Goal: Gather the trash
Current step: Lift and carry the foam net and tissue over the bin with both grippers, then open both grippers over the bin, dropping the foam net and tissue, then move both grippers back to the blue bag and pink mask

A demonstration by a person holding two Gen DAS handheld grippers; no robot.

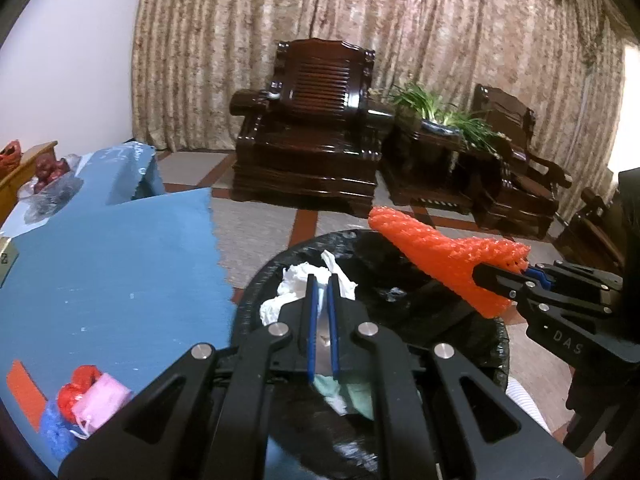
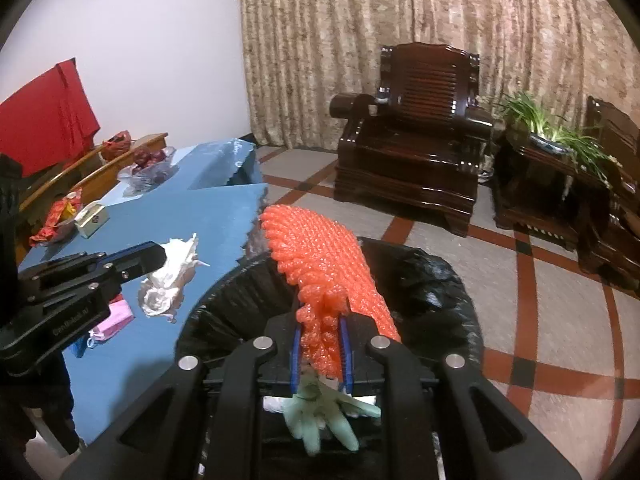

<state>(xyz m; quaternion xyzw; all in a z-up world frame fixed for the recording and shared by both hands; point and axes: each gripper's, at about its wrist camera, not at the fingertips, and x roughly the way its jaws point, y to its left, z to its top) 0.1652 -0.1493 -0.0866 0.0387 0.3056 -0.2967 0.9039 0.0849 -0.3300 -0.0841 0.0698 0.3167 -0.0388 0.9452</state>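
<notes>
My left gripper is shut on a crumpled white tissue and holds it over the black-lined trash bin. The same tissue shows in the right wrist view, at my left gripper. My right gripper is shut on an orange foam net sleeve, held above the bin; it also shows in the left wrist view, at the tip of my right gripper. A pale green glove lies in the bin below.
A blue-covered table stands left of the bin, with a pink packet, a red net scrap and a blue scrap near its front edge. A small box and fruit bowl sit farther back. Dark wooden armchairs stand behind.
</notes>
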